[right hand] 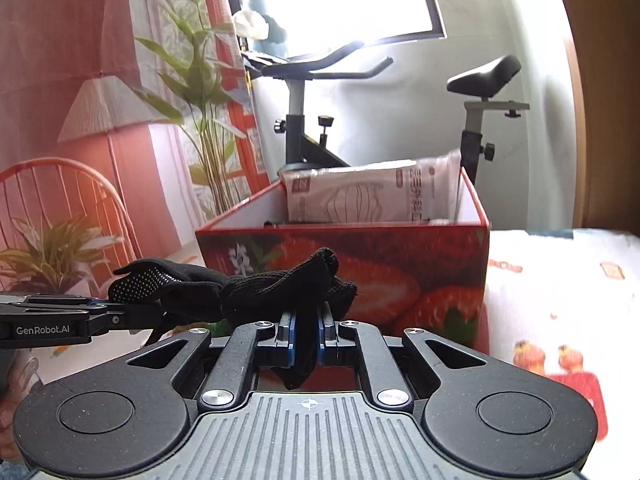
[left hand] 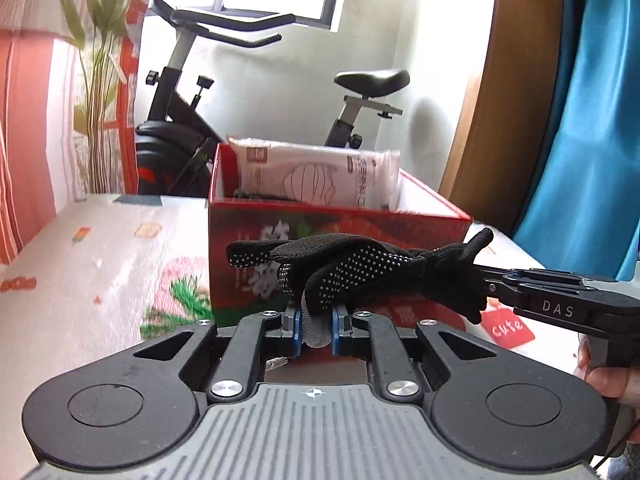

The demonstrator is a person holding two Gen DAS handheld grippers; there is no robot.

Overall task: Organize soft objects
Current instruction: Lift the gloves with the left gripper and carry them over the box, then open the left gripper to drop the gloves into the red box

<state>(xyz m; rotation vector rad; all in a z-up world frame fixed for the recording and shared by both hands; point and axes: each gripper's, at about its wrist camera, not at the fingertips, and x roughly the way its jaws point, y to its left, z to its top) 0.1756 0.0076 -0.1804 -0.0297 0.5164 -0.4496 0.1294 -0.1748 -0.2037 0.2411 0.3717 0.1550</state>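
Observation:
A black glove with white grip dots (left hand: 360, 268) hangs stretched in the air between both grippers, in front of a red strawberry-print box (left hand: 420, 228). My left gripper (left hand: 314, 326) is shut on the glove's grey cuff end. My right gripper (left hand: 486, 288) comes in from the right and pinches the other end. In the right wrist view the glove (right hand: 260, 288) is clamped between the right gripper (right hand: 306, 334), and the left gripper (right hand: 120, 314) holds it from the left. The box (right hand: 400, 248) is open on top and holds a white pack of face masks (right hand: 372, 196).
The box stands on a patterned sheet (left hand: 100, 272). Behind it is an exercise bike (left hand: 180, 92), with a printed curtain (left hand: 60, 120) at left and blue fabric (left hand: 580, 120) at right. A person's hand (left hand: 608, 378) holds the right gripper's handle.

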